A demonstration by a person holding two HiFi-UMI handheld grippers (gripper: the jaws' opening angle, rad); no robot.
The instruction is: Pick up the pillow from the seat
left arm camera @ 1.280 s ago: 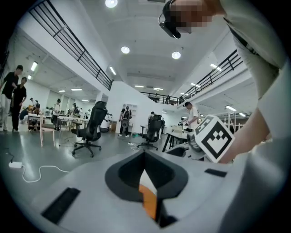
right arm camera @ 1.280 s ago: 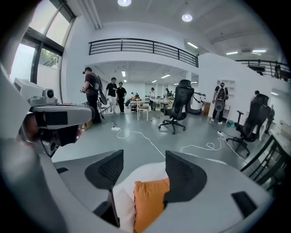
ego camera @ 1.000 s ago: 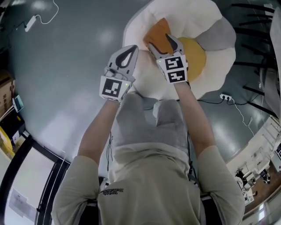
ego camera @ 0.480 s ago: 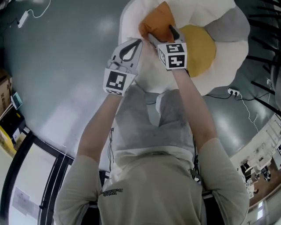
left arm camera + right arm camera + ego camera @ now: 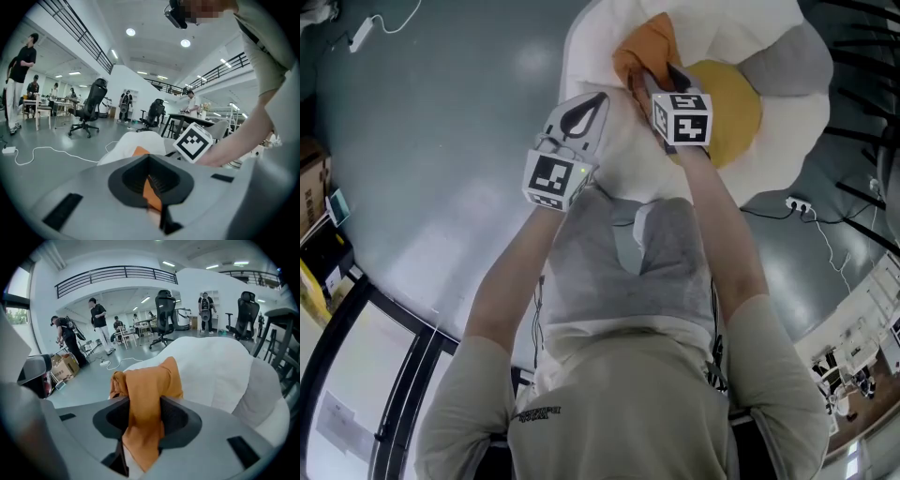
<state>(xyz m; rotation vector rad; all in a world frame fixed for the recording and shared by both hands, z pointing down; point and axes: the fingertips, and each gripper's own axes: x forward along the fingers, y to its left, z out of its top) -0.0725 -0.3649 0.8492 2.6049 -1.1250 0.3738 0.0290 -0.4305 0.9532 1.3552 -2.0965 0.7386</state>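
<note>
Fingers (image 5: 182, 419) on the right gripper (image 5: 658, 81) are clamped on the orange pillow (image 5: 149, 386). Fabric is pinched in the slot, bunches up above it and hangs out below toward the camera. Head view has the pillow (image 5: 645, 52) at top centre, lying over the white part of the seat (image 5: 614, 159), just left of the seat's yellow centre patch (image 5: 733, 105) and well left of its grey patch (image 5: 795, 58). Can't tell if the pillow is clear of the seat surface. Left gripper (image 5: 587, 109) sits left of and below the right one, tip over the seat's white edge, near the pillow but apart from it in the head view. Its fingers (image 5: 120, 181) are drawn together. A thin orange strip (image 5: 151, 193) shows in the slit between them, can't tell if that's pinched fabric. Left gripper view also shows the pillow (image 5: 139, 151) just past the fingertips, white seat behind it, and the right gripper's marker cube (image 5: 194, 141) right of centre. Seat rests on grey floor (image 5: 441, 141), with a power strip (image 5: 784, 204) and cable at its lower right. Office chairs (image 5: 165, 309) and several people standing are in the background of both gripper views, and a white cable (image 5: 44, 153) lies on the floor at mid left.
</note>
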